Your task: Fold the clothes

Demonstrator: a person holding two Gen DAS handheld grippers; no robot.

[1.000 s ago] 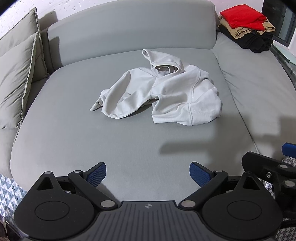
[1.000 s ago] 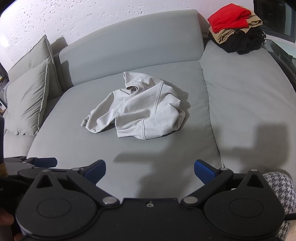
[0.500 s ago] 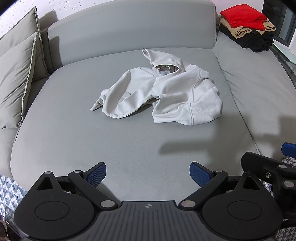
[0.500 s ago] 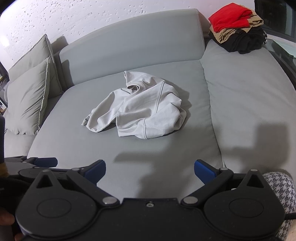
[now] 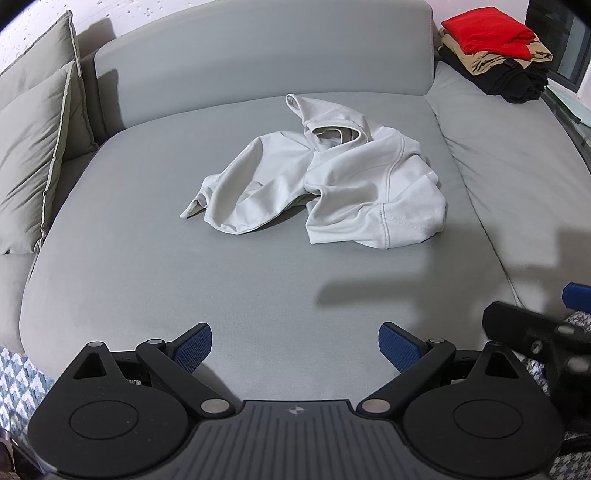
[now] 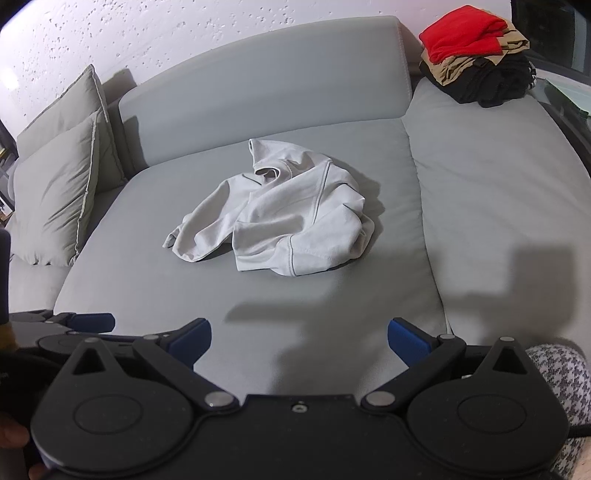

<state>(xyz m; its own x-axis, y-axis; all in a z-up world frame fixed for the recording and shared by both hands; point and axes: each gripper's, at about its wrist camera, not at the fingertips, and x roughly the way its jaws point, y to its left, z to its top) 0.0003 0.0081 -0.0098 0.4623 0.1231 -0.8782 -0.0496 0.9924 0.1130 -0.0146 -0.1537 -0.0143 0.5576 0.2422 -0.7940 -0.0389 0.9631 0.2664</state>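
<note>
A speckled white wall (image 6: 184,33) backs a wide grey sofa (image 5: 184,280) of smooth, short-napped fabric, with two piped cushions (image 5: 33,155) at its left end. A white hoodie (image 5: 332,184) lies crumpled mid-seat, hood opening upward, stitched hem facing the camera. A stack of folded clothes (image 6: 476,51), red over tan over black, sits at the far right. The left tool (image 5: 295,347) and right tool (image 6: 299,341) hover near the seat's front edge, ribbed blue pads spread wide, gripping nothing. A houndstooth fabric (image 6: 554,373), possibly a garment, is cut off at the lower right.
</note>
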